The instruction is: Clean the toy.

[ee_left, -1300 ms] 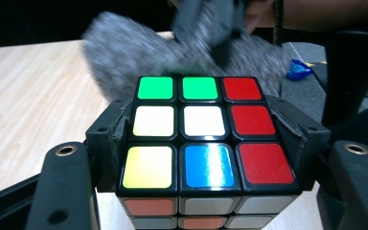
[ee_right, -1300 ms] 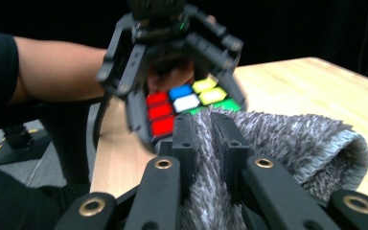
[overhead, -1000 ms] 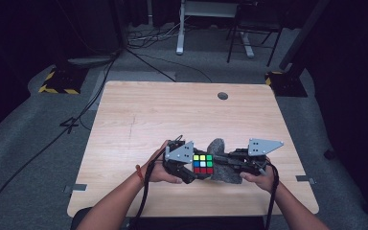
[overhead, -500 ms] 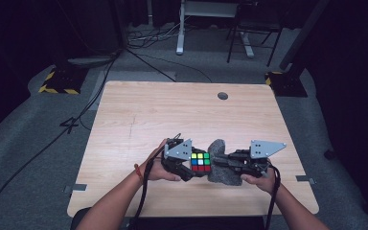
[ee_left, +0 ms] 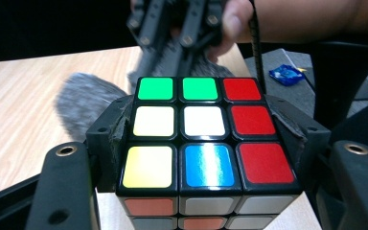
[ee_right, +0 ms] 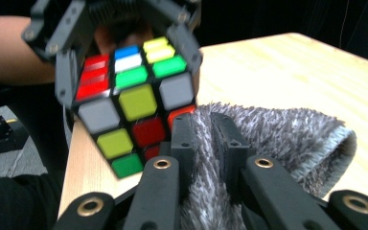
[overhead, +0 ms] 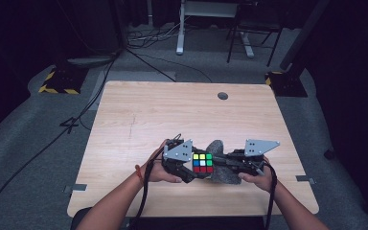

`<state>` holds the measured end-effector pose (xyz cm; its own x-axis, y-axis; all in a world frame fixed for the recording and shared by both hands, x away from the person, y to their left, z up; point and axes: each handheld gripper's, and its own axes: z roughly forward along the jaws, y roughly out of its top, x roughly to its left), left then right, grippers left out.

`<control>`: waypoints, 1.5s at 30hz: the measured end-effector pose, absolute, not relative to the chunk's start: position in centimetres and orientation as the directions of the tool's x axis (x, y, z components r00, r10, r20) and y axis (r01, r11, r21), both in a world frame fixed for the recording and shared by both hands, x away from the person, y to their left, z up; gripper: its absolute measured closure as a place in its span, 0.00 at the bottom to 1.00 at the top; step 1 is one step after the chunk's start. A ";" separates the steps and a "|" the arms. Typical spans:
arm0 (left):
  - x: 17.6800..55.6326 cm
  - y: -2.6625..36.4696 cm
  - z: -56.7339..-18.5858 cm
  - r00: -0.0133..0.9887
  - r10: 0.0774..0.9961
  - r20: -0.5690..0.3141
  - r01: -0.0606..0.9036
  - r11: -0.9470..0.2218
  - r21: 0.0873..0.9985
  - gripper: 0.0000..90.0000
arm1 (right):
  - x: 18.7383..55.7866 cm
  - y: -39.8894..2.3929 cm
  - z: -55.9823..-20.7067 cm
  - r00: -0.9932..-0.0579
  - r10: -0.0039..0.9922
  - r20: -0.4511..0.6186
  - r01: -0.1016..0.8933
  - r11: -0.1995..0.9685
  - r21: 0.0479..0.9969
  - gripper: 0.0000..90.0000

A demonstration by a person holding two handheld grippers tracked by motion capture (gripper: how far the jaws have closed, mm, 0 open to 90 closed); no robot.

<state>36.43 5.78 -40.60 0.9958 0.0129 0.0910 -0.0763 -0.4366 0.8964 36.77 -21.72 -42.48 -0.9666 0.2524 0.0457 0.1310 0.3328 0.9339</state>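
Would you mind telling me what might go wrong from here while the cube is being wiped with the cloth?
1. The left tool clamps the cube only by two side faces; pressure from the cloth could twist it or pop it loose.
2. The right tool pinches just a fold of the grey cloth, which may slip free.
3. Both work near the table's front edge, so a dropped cube might roll off.

Right tool (ee_right: 201,139) pinching grey fuzzy cloth (ee_right: 287,134), cube (ee_right: 129,100) beside it

Scrambled Rubik's cube (overhead: 202,163), black-framed, held just above the near edge of the wooden table, top face showing green, white, yellow, blue and a red column. Pressed against its side: a grey fuzzy cloth (ee_right: 268,139), bunched and pinched, partly draped on the tabletop.
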 end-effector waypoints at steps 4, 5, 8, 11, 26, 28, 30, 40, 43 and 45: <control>36.7 6.3 -40.3 0.995 0.031 0.099 -0.077 -0.425 0.902 0.37 | 36.6 -21.4 -42.7 -0.971 0.232 0.054 0.133 0.338 0.932 0.90; 36.7 6.4 -40.2 0.994 0.041 0.103 -0.076 -0.425 0.902 0.37 | 36.6 -21.4 -42.7 -0.973 0.225 0.059 0.135 0.341 0.930 0.90; 37.2 6.9 -40.3 0.994 0.058 0.090 -0.057 -0.418 0.907 0.37 | 36.5 -21.1 -42.9 -0.977 0.205 0.064 0.135 0.351 0.926 0.90; 37.4 7.0 -40.5 0.993 0.068 0.097 -0.058 -0.435 0.898 0.37 | 36.5 -21.0 -42.9 -0.979 0.195 0.059 0.128 0.367 0.922 0.90; 38.9 7.0 -42.6 0.987 0.133 0.090 -0.008 -0.517 0.856 0.37 | 37.9 -23.1 -43.0 -0.952 0.306 0.014 0.140 0.393 0.909 0.90; 39.3 7.1 -42.9 0.985 0.146 0.087 0.003 -0.528 0.849 0.37 | 38.4 -23.6 -43.2 -0.944 0.329 0.015 0.154 0.399 0.904 0.90; 39.6 7.3 -43.2 0.986 0.152 0.074 0.019 -0.534 0.845 0.37 | 38.7 -23.8 -43.4 -0.938 0.347 0.015 0.167 0.412 0.896 0.90; 40.4 8.8 -45.2 0.980 0.195 0.048 0.086 -0.620 0.780 0.37 | 40.7 -25.5 -44.7 -0.906 0.421 0.039 0.250 0.460 0.852 0.89; 40.6 9.2 -45.5 0.979 0.205 0.017 0.116 -0.620 0.776 0.37 | 40.8 -25.9 -45.0 -0.901 0.431 0.050 0.274 0.474 0.837 0.89; 40.6 9.3 -45.8 0.979 0.202 0.008 0.124 -0.627 0.769 0.37 | 40.5 -26.3 -45.3 -0.897 0.440 0.030 0.275 0.504 0.819 0.89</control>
